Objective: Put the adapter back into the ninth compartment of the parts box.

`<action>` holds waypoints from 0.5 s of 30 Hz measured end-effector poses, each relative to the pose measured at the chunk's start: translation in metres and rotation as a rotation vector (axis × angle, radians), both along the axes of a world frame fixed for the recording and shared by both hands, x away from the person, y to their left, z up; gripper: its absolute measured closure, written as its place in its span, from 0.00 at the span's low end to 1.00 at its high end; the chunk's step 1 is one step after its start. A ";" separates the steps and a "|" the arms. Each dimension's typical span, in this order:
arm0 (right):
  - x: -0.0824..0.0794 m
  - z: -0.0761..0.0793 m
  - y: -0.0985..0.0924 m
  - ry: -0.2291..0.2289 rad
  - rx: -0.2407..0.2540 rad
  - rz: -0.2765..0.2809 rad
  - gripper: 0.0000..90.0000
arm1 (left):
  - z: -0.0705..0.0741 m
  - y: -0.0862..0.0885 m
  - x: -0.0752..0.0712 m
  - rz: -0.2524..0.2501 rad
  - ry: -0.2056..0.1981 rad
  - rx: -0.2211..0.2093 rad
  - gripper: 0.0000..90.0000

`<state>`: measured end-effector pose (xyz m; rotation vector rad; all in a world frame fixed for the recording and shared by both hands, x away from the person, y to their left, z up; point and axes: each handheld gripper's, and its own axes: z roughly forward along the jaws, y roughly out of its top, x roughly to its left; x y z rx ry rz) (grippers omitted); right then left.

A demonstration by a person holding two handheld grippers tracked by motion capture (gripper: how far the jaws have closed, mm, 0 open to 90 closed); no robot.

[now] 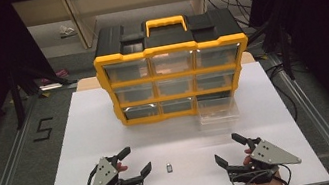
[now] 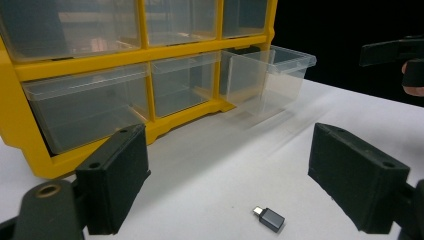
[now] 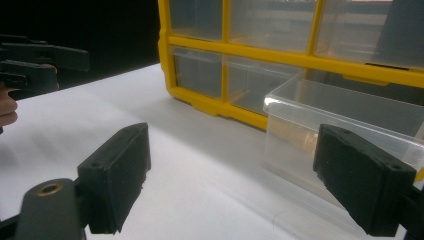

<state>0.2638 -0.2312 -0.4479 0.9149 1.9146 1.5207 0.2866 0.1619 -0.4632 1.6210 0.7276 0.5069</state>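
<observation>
A small grey USB adapter point(image 1: 169, 167) lies on the white table point(image 1: 98, 134) between my two grippers; in the left gripper view the adapter point(image 2: 270, 218) rests just ahead of the jaws. My left gripper point(image 1: 135, 160) stands open to its left, nothing between its pads point(image 2: 117, 180). My right gripper point(image 1: 227, 149) stands open on the other side, jaws wide and empty. A yellow and black drawer cabinet point(image 1: 173, 73) stands at the back. Its bottom right clear drawer point(image 1: 218, 111) is pulled out onto the table, empty, seen close in the right gripper view point(image 3: 345, 125).
The cabinet's other clear drawers point(image 2: 90, 107) are pushed in. A black carry lid with a yellow handle point(image 1: 164, 23) tops it. The table's front edge runs just below both hands. Cables and metal rails lie on the floor at both sides.
</observation>
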 end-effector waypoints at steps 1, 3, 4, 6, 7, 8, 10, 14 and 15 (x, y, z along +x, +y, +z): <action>0.000 0.000 0.000 0.000 -0.002 0.002 0.18 | 0.000 0.000 0.000 0.000 -0.001 0.002 0.18; 0.000 0.000 0.001 0.002 -0.005 0.002 0.18 | 0.000 -0.001 0.000 -0.001 -0.002 0.003 0.18; 0.000 0.000 0.001 0.002 -0.005 0.002 0.18 | 0.000 -0.001 0.000 -0.001 -0.002 0.003 0.18; 0.000 0.000 0.002 0.002 -0.008 0.003 0.18 | 0.000 -0.001 0.000 -0.002 -0.003 0.003 0.18; 0.000 0.000 0.003 0.004 -0.013 0.005 0.18 | 0.000 -0.001 0.000 -0.003 -0.004 0.005 0.18; 0.000 0.000 0.003 0.004 -0.013 0.005 0.18 | 0.000 -0.001 0.000 -0.002 -0.005 0.006 0.18; 0.001 0.000 0.004 0.004 -0.019 0.008 0.19 | 0.000 -0.001 0.000 -0.003 -0.006 0.005 0.18; 0.002 0.001 0.006 0.008 -0.032 0.017 0.19 | 0.000 -0.001 0.000 -0.003 -0.006 0.006 0.18; 0.003 0.002 0.007 0.016 -0.051 0.024 0.19 | 0.000 -0.001 0.000 -0.003 -0.009 0.009 0.18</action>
